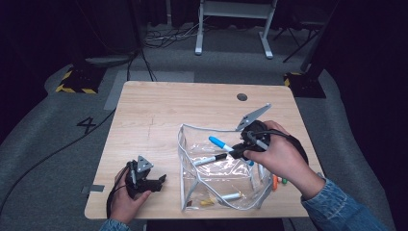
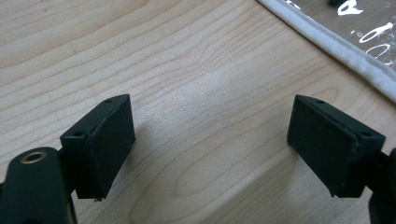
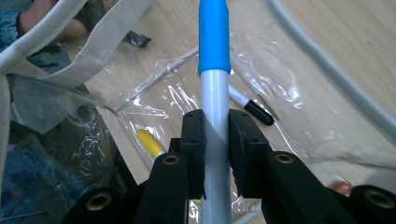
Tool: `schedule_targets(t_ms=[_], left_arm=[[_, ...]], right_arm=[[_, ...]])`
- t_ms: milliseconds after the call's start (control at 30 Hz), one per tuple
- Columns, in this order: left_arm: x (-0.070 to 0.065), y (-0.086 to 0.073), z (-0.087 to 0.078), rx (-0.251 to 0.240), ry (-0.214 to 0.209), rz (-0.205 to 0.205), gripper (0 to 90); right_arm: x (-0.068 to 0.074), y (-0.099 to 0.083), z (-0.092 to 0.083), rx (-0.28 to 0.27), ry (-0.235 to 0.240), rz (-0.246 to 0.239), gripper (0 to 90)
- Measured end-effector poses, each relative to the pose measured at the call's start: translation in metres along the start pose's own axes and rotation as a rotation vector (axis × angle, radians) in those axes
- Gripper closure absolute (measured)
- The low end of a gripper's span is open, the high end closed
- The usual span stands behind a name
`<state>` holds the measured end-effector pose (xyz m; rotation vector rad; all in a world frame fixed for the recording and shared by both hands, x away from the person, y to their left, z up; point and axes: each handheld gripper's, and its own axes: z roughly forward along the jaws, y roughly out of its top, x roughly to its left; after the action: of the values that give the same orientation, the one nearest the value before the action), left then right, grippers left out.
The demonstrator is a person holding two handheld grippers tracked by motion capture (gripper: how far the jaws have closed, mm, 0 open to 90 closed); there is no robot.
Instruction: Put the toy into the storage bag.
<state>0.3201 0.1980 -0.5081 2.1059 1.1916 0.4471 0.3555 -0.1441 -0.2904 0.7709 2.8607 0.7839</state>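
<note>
Marker (image 3: 214,84) clamped between my right gripper's (image 3: 215,140) 2 jaws, blue cap pointing straight ahead over the clear pouch (image 1: 192,139) — long axis in line with the jaws — while my left gripper (image 2: 210,140) rests wide open and empty on the table (image 1: 154,106).

Glossy clear-plastic pouch (image 1: 219,185), matt wooden table (image 1: 159,110)

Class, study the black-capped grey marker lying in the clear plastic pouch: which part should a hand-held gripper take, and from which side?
Grip the black-capped grey marker mid-barrel, coming down through the clear plastic pouch's open top. It lies flat and apart from the other pens, so jaws can straddle its narrow barrel crosswise.
</note>
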Motion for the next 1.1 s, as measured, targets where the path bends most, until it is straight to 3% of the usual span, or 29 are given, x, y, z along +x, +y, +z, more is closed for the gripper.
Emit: schedule_targets(t_ms=[500,867,1100], left_arm=[[0.000,0.000,0.000,0.000,0.000,0.000,15.3],[0.000,0.000,0.000,0.000,-0.001,-0.001,15.3],[0.000,0.000,0.000,-0.001,0.000,-0.002,15.3]], right_arm=[[0.025,0.012,0.059,0.137,0.084,-0.101,77.3],[0.029,0.008,0.091,0.297,0.108,-0.161,77.3],[0.026,0.002,0.107,0.385,0.093,-0.188,77.3]])
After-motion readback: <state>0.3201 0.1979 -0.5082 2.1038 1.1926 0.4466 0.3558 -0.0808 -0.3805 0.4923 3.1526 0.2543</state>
